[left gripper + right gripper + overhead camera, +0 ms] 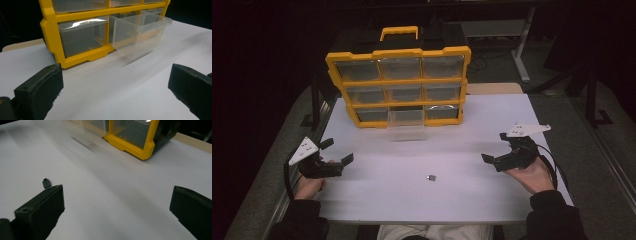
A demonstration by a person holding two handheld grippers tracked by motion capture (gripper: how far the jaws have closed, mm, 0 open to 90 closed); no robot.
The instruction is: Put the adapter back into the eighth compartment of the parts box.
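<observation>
Judging progress: the work looks barely begun; the drawer point(406, 122) is pulled out of the cabinet point(398, 85), yet the part point(431, 177) lies loose on the table point(377, 200) and nothing is gripped.
Done: bottom-middle drawer stands drawn forward, clear and seemingly empty, its front end resting near the table in front of the cabinet.
Left: by my reading, picking up the part, dropping it in the drawer, and pushing the drawer home.
Part, place: on the bare table between the two grippers, nearer the person's edge, well apart from the drawer and somewhat to its right in the high view; in the right gripper view it sits just beyond the left jaw.
Part, axis: too small to be sure; in the high view it looks slightly longer across the table than deep, so its long axis seems to run left to right. Which end leads I cannot tell.
Drawer, axis: long axis runs from the cabinet toward the person, open side up.
Left gripper point(343, 150): wide open, empty, low by the table's left edge, pointing at the cabinet's lower left and the drawer.
Right gripper point(496, 149): wide open, empty, near the right edge, aimed inward over the table; the closer one to the part.
</observation>
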